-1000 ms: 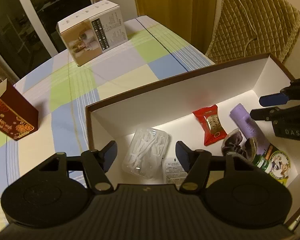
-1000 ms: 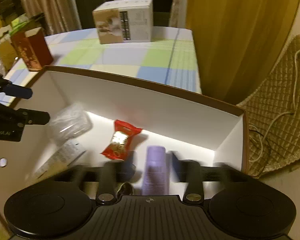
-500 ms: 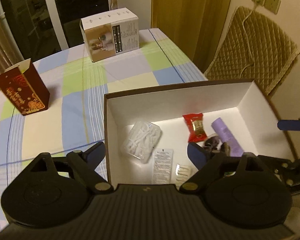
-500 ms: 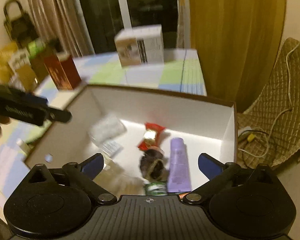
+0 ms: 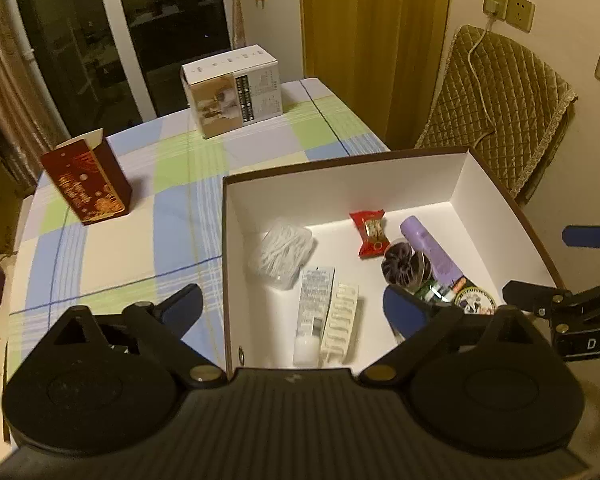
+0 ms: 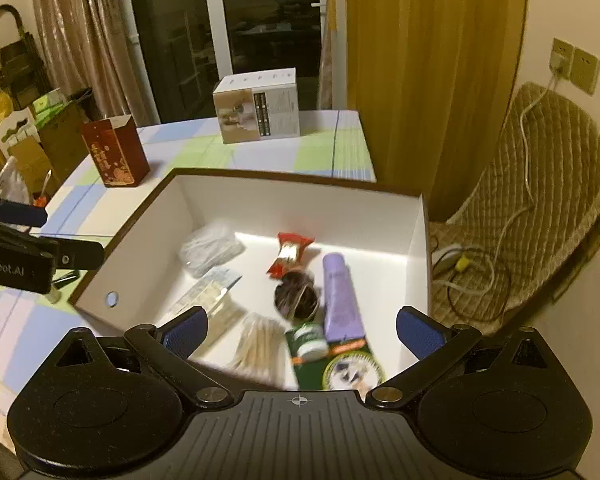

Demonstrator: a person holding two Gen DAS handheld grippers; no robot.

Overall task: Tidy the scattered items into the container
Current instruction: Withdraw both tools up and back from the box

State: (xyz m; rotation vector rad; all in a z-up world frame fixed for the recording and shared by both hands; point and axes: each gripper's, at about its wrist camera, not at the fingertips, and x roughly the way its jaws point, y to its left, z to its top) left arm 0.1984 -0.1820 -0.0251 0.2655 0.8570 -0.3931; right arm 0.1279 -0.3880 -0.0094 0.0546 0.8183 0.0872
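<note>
The left gripper (image 5: 292,310) stood wide apart and empty above the near wall of the container (image 5: 225,264), with one finger outside the box at nine o'clock of that wall and the other over the box floor. The right gripper (image 6: 300,326) was equally wide and empty, hanging over the box's near right corner.

Inside the box, from the right wrist view, lay a purple tube (image 6: 338,292) at twelve o'clock of the gripper, a dark scrunchie (image 6: 296,296) touching it at nine o'clock, a red snack packet (image 6: 290,252) beyond, a clear bag (image 6: 210,250) toward ten o'clock, and a bundle of cotton swabs (image 6: 256,344) close in.

On the checked tablecloth (image 5: 172,216) outside stood a dark red carton (image 5: 86,184) and a white carton (image 5: 232,84), well apart from the box. If either was still to go in, both looked light, stiff cardboard; the red one's open top would crush, so a hold across its lower side walls seemed safest.
</note>
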